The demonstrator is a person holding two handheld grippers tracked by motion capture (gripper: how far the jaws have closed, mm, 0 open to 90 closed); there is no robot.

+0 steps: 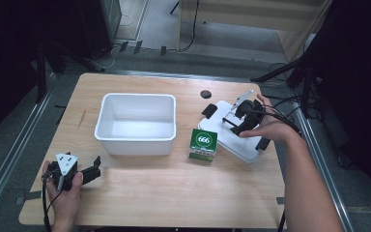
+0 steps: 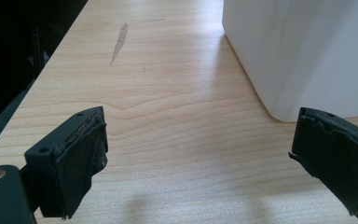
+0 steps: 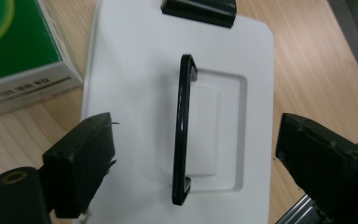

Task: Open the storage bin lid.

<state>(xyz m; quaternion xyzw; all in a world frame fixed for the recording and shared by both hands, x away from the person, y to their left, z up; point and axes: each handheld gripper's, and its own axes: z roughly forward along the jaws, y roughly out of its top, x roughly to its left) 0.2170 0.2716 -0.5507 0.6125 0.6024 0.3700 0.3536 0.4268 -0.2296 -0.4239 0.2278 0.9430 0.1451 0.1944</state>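
Forearms enter low in the high view: left claw [image 1: 92, 172] rests wide open on the table [image 1: 174, 188], right claw [image 1: 236, 123] hovers above the white lid [image 1: 232, 140] — off the tub [image 1: 137, 123], green box [image 1: 203, 144] not yet packed. Left claw view: nothing held. Right claw view: jaws spread, straddling the black handle [image 3: 182, 130] without touching.

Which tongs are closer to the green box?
The right. The right tongs hang open over the white lid, just beside the green box. The left tongs sit far away at the table's near left corner, open.
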